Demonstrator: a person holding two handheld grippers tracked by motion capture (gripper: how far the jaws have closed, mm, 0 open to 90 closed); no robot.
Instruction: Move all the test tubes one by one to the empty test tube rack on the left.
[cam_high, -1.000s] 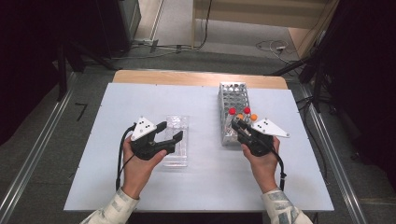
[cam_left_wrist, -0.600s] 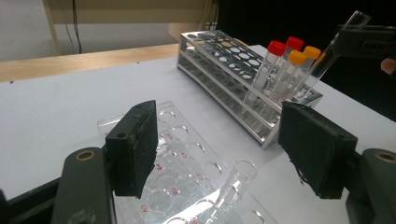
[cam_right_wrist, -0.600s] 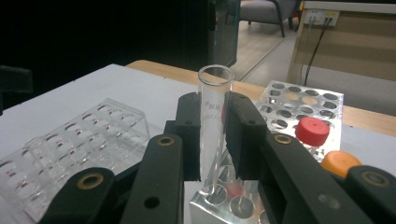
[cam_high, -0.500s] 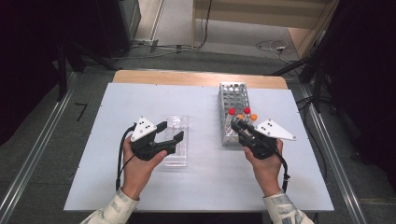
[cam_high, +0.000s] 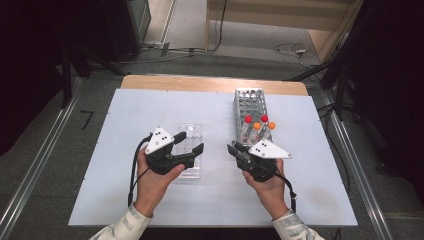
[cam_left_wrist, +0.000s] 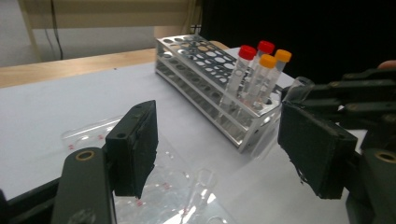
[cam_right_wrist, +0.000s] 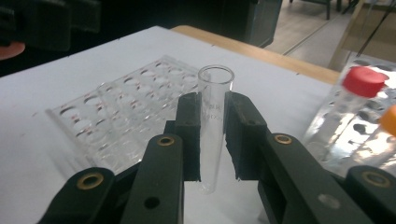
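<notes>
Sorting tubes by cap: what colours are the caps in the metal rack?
Two red caps, two orange caps; clearest in the left gripper view.

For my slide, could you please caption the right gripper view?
Right gripper clamps an uncapped clear tube upright before a clear well plate.

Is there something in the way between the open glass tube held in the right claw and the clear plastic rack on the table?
Nothing visible blocks it. The right claw is shut on the glass tube, and bare table lies between it and the clear rack. The left claw, open, hovers over that rack's near end and may crowd some holes.
</notes>
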